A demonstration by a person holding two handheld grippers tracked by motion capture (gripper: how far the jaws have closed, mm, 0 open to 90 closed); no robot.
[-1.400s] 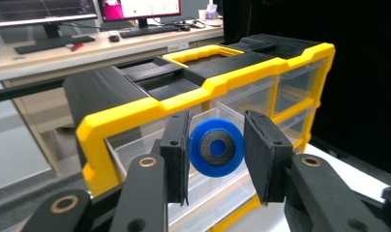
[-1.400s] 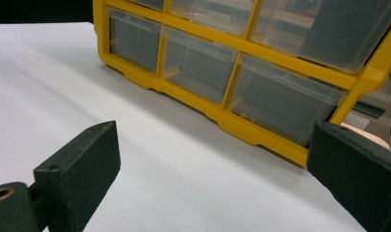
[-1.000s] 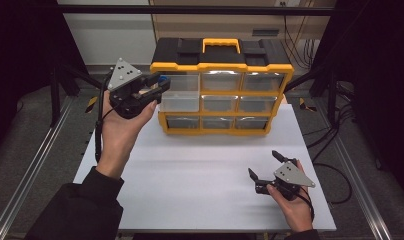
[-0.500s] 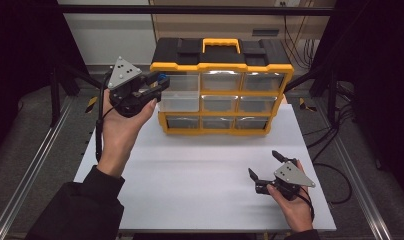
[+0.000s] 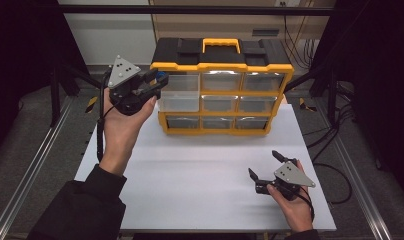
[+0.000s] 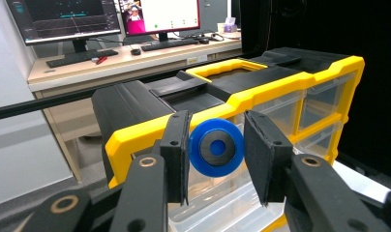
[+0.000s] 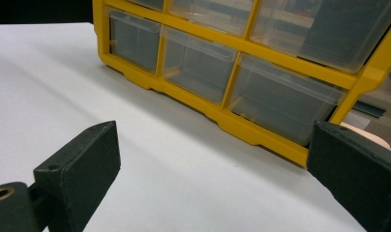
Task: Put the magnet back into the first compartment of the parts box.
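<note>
Left gripper [image 6: 217, 152], at the centre of the left gripper view, is closed on a small blue disc [image 6: 216, 147] above the pulled-out drawer [image 5: 179, 101]; light, stiff and slick, it is judged best pinched by its rim.

Left gripper [image 5: 157, 82] raised at ten o'clock, jaws nearly closed, pointing toward three; right gripper [image 5: 265, 167] low at five o'clock, jaws spread wide, hand [image 5: 292, 202] beneath
</note>
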